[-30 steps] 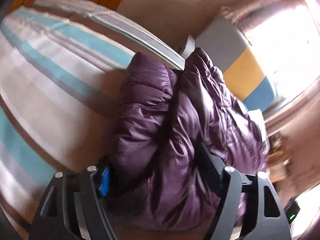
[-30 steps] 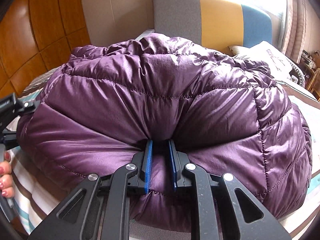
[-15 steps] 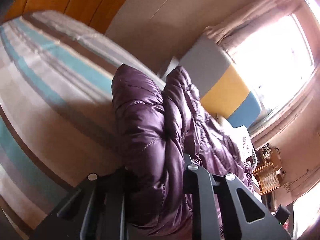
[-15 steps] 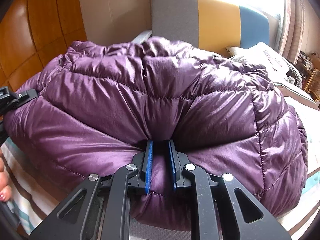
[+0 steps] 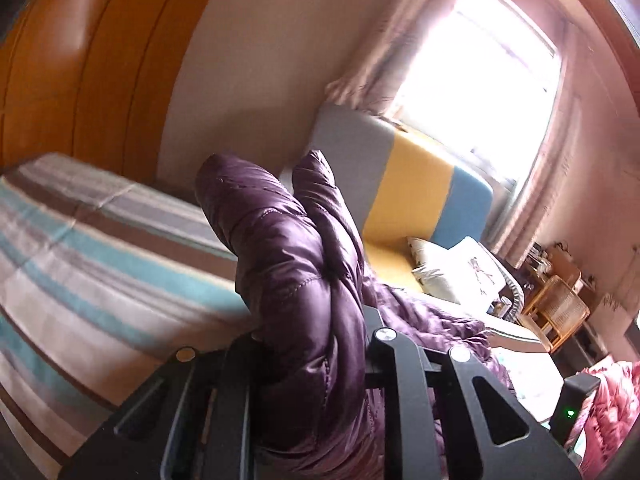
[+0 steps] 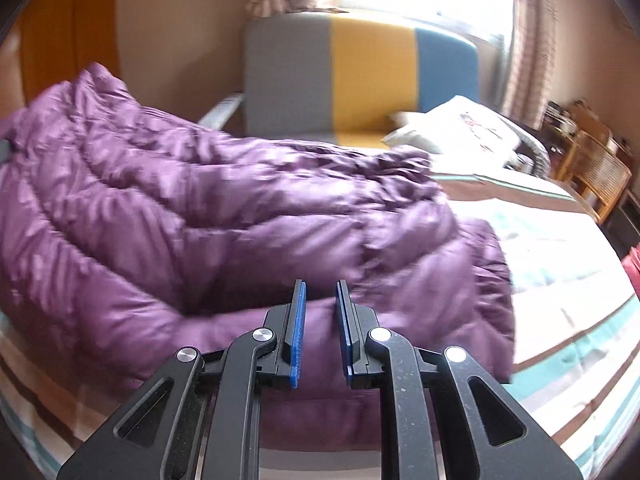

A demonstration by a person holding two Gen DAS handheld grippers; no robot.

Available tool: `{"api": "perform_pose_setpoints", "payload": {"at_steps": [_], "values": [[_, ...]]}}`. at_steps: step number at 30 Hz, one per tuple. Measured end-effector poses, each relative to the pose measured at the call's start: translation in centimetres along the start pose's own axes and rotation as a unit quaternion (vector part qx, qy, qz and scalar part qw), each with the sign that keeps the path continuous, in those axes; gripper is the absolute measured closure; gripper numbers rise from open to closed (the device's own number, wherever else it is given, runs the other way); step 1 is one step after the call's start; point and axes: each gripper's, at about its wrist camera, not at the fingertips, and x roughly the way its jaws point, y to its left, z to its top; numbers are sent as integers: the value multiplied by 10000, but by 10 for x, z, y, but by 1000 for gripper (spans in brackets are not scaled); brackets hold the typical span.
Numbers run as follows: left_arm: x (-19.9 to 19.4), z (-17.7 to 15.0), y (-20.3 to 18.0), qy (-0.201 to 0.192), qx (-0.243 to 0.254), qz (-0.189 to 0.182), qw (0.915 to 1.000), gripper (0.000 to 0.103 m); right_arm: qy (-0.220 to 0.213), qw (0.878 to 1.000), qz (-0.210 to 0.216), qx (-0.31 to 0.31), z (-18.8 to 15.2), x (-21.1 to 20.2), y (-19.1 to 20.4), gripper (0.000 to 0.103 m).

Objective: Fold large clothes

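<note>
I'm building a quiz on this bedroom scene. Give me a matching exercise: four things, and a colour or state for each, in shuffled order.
Things:
1 jacket
2 headboard
3 pillow
4 left gripper

Colour or state:
a white
b clamped on the jacket
c purple
d grey, yellow and blue

Pairs: 1-c, 2-d, 3-a, 4-b

Two black grippers, one full and one hard to read

The left gripper [image 5: 316, 340] points a little downward, and its jaws are squeezed tight on a thick fold of the purple jacket [image 5: 280, 240]. The right gripper [image 6: 321, 320] tips down more, its blue pads [image 6: 298, 320] a small gap apart; the blur hides whether they pinch any cloth.
</note>
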Motion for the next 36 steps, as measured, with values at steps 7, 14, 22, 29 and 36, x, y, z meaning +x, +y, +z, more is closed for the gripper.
{"api": "perform_pose_setpoints", "payload": {"at_steps": [7,14,22,29,36], "values": [[-5,-2,-52,-84,417,-364,9984,86,44,9980,-454,435,-5,4,-39,87],[1,-10,-96,68,767,-682,9947,85,44,9960,-585,668,-8,0,-64,87],[16,-37,-141,419,1263,-954,9865,83,103,9926,-667,1008,-19,-3,-94,87],[27,-57,-179,695,1730,-1195,9752,83,140,9878,-751,1357,-24,-1,-121,87],[58,-97,-209,1512,1972,-1507,9568,83,113,9846,-748,1574,-31,-8,-139,87]]}}
